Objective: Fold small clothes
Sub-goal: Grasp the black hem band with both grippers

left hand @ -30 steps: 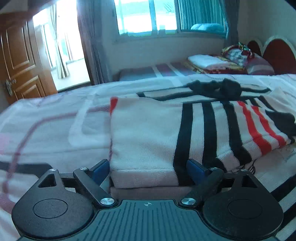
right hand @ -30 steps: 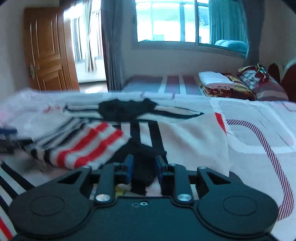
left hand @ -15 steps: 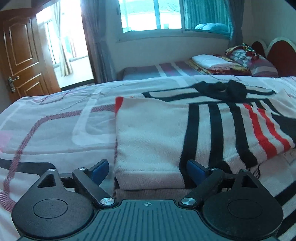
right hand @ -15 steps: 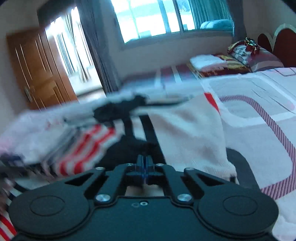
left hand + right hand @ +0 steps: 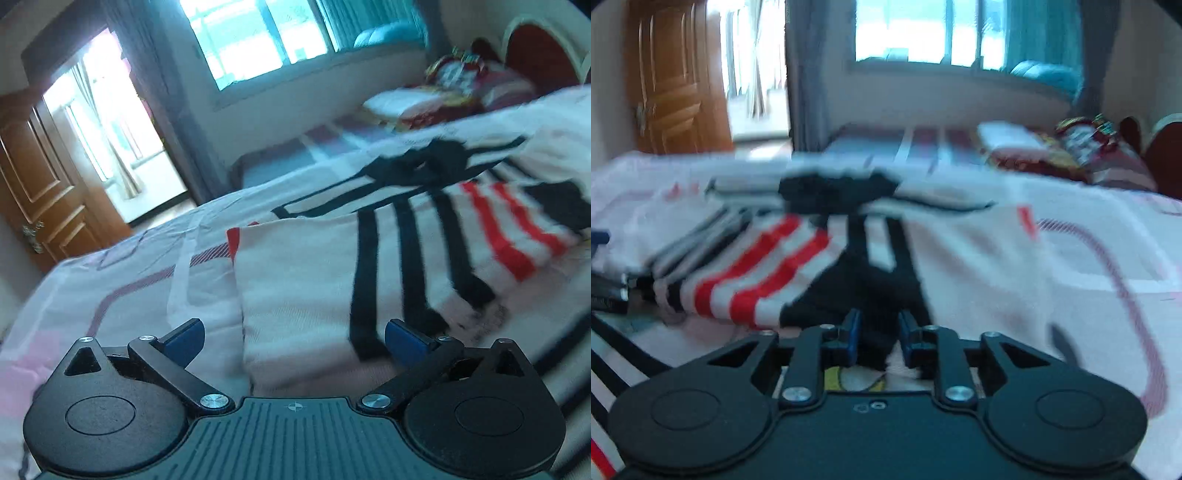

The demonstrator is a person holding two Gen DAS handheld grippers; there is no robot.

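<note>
Here's the sweater (image 5: pixel 314 295), folded flat on the bed (image 5: pixel 140 280), white knit with black and red stripes. From the left wrist view its plain white end lies nearest, and the garment runs long from there away toward the upper right, stripes crossing that length. A dark collar (image 5: pixel 417 166) bunches at the far edge.

The left gripper (image 5: pixel 293 338) stands spread wide, jaws having just been opening. The near hem of the sweater sits between the blue pads (image 5: pixel 184 338), but neither pad presses on it. Picture's a touch blurred, tilted too.

Over to the right wrist view: the right gripper (image 5: pixel 875 332) has its jaws a little apart, just been opening from a near-closed pinch. A black patch of the sweater (image 5: pixel 864 291) lies between and just ahead of the pads; they don't look to be clamping it, though the blur makes contact hard to call. Red stripes (image 5: pixel 757 273) fan off to the left.

Behind, a wooden door (image 5: pixel 672 81), a bright window (image 5: pixel 923 33), and pillows (image 5: pixel 454 88) by the headboard.
</note>
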